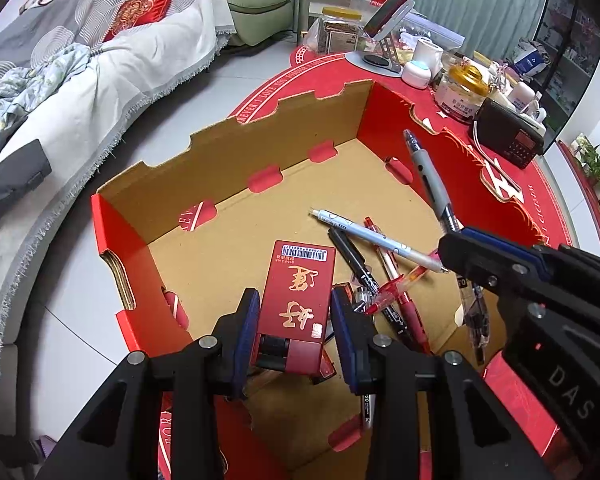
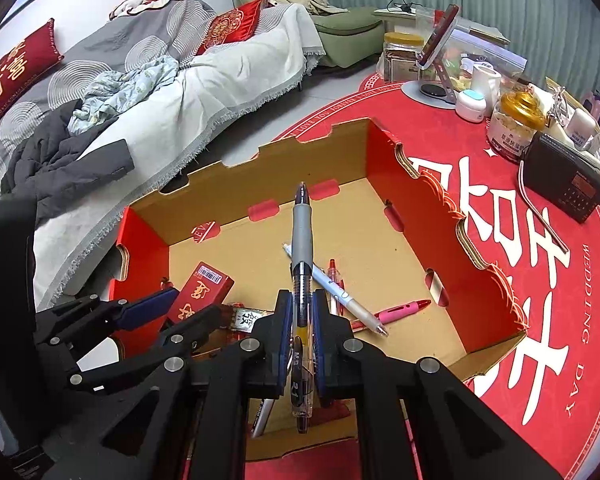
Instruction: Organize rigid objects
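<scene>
Hovering over the cardboard tray [image 1: 228,216] with both claws right now. The left claw [image 1: 296,320] has its blue pads either side of a red box with gold characters [image 1: 300,292]. The left pad looks like it's touching the box edge, but there's a sliver of gap on the right side, so I honestly can't tell if it's squeezing or just sitting around it. The box points away from the camera, barcode end farthest out, and it's near the tray's near-left corner.

The right claw [image 2: 302,320] is clenched on a grey-grip pen with a clear barrel [image 2: 301,280]. The pen runs straight along the fingers, tip sticking out over the middle of the tray, back end poking toward the camera. In the left wrist view the same pen [image 1: 430,176] angles up above the tray's right wall.

Lying on the tray floor there's a loose pile: a white pen [image 1: 374,240] crossing over a black marker [image 1: 356,260] and a couple of red pens [image 1: 396,284], plus a pink pen [image 2: 396,312] off to the right in the right wrist view.

The tray sits on a round worktop with a red cloth [image 2: 540,288]. Behind it, well apart, there's a black radio [image 2: 568,188], a gold-lidded jar [image 2: 516,128] and a phone on a stand [image 2: 440,44].
</scene>
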